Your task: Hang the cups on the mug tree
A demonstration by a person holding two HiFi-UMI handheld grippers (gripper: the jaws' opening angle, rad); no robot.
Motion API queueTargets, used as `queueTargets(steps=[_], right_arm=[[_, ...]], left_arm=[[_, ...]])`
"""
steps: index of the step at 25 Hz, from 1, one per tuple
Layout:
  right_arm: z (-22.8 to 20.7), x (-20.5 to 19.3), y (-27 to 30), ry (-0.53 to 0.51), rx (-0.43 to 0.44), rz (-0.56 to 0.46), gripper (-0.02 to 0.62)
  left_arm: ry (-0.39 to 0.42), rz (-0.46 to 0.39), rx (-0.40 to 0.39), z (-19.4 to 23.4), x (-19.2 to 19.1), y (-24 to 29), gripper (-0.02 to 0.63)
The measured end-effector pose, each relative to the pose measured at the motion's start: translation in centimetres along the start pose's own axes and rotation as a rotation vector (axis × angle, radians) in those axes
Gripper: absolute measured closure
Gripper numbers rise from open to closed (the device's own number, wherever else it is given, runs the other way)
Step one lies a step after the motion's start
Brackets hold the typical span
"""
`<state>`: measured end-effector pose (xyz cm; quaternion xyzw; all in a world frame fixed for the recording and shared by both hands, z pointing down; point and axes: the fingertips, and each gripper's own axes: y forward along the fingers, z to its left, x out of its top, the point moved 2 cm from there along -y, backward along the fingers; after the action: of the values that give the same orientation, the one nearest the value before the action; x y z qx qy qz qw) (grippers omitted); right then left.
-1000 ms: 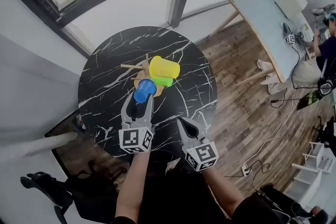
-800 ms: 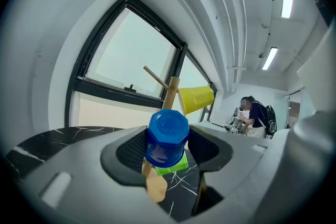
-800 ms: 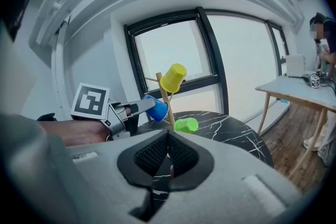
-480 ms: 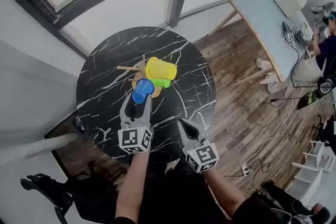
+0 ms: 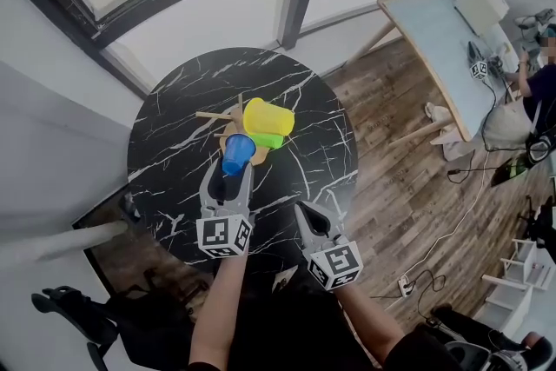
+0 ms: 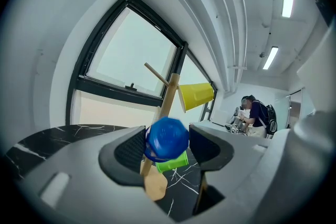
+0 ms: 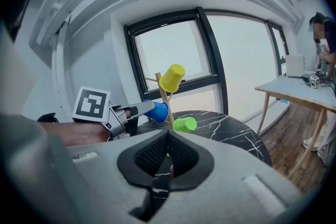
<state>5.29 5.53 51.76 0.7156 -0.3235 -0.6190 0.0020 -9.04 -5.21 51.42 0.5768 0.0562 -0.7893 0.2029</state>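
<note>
R tongs [image 7: 167, 152]: jaws pressed together, empty, held back and to the right of L tongs. L tongs [image 6: 168, 148]: jaws spread, just been opening, blue cup [image 6: 167, 137] btwn pads, in front of mug tree [image 6: 167, 94] trunk. Green cup [image 6: 172, 161] just beyond and below tips. Yellow cup [image 6: 196, 95] higher, right of trunk, on upper peg. Tree stands on black marble table [image 5: 174, 126].

No words, numbers or brand names can be read. The only signs are black-and-white square code markers: on the cube [image 5: 224, 236] of the left gripper [image 5: 230, 170] at lower centre, on the cube [image 5: 335, 263] of the right gripper [image 5: 304, 211] beside it, and on a small cube [image 5: 479, 69] on the desk [image 5: 432, 30] at upper right.
</note>
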Motion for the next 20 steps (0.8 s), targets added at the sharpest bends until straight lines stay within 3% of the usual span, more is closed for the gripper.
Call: queueTargets(steps=[16,20], right_arm=[[0.9,0.3,-0.9,-0.021,0.003,-0.010,0.592],[1.6,0.7,-1.1,-0.023,0.007,-0.017,0.592]], left_arm=[[-0.014,-0.033,0.002,-0.3,0.7,-1.8,0.327],[-0.005,-0.059,-0.005,-0.3,1.6,-3.5,0.354]])
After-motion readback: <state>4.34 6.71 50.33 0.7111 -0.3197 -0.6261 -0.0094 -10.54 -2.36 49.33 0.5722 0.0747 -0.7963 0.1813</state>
